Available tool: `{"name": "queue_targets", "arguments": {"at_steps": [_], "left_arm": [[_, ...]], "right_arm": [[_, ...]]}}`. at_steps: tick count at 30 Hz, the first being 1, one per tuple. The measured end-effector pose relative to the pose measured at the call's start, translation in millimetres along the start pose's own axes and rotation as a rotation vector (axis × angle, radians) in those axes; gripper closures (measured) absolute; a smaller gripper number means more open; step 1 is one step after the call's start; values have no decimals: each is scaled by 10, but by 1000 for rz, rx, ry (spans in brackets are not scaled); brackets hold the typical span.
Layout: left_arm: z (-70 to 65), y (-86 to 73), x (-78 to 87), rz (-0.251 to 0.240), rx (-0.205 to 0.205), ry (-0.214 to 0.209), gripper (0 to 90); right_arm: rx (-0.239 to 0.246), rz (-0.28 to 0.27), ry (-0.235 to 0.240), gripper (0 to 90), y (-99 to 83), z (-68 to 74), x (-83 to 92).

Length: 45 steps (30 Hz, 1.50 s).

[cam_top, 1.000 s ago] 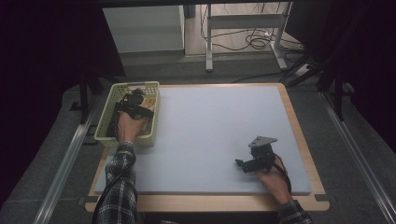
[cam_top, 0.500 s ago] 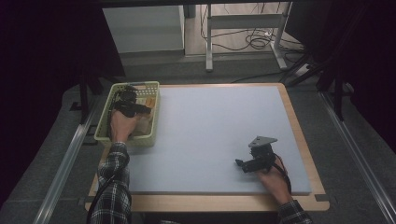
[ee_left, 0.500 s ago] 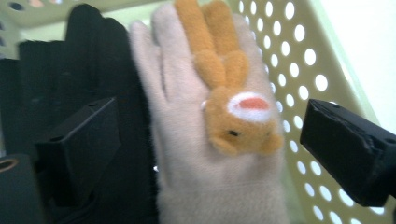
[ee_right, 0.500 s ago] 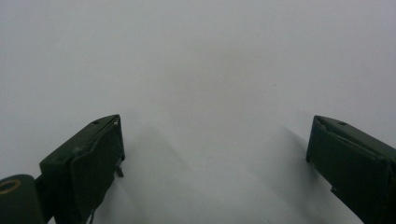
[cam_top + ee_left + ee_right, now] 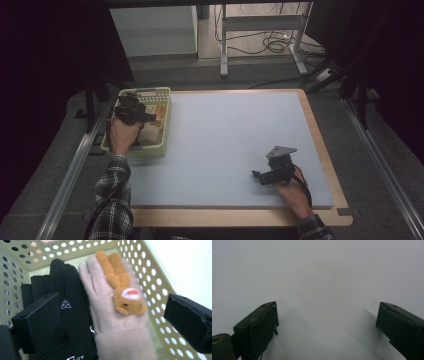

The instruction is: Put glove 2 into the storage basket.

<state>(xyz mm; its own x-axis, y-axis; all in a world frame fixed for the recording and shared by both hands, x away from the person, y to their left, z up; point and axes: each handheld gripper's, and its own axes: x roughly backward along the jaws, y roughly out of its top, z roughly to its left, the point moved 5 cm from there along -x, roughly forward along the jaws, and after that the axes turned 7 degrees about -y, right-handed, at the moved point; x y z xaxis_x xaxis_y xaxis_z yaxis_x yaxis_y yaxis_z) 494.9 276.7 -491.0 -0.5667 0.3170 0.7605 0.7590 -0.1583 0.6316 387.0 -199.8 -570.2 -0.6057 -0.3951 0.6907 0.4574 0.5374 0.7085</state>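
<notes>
A pale yellow perforated basket [image 5: 164,102] [image 5: 160,277] stands at the table's left edge. Inside lie a beige fleece glove [image 5: 117,325] with an orange plush animal [image 5: 120,285] sewn on it, and a black glove [image 5: 67,305] beside it. My left gripper [image 5: 150,117] [image 5: 112,322] hangs open just above the gloves, its jaws straddling the beige glove's cuff and part of the black glove. My right gripper [image 5: 257,176] [image 5: 327,325] rests low over the pale mat [image 5: 235,135] at the front right, jaws wide open, nothing between them.
The wooden table's border [image 5: 330,150] frames the mat. Metal rails [image 5: 70,170] run along both sides of the table. A desk frame with cables [image 5: 270,45] stands on the floor behind.
My left hand has pushed the gripper farther forward into the basket, over the gloves. The right gripper has stayed where it was.
</notes>
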Motion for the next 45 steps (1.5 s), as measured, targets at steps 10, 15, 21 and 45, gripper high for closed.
{"name": "queue_targets", "arguments": {"at_steps": [10, 15, 21, 45], "left_arm": [[-77, -38, 123, -46, -45, -42, 16], [-160, -79, 159, -59, -71, -64, 14], [-360, -127, 213, -94, -116, -119, 15], [-1761, -941, 155, -157, -405, -416, 10]], "right_arm": [[0, 0, 0, 39, 0, 0, 0], [1, 2, 0, 39, -1, 0, 2], [1, 3, 0, 39, 0, -1, 1], [2, 2, -2, 39, 1, 2, 3]]}}
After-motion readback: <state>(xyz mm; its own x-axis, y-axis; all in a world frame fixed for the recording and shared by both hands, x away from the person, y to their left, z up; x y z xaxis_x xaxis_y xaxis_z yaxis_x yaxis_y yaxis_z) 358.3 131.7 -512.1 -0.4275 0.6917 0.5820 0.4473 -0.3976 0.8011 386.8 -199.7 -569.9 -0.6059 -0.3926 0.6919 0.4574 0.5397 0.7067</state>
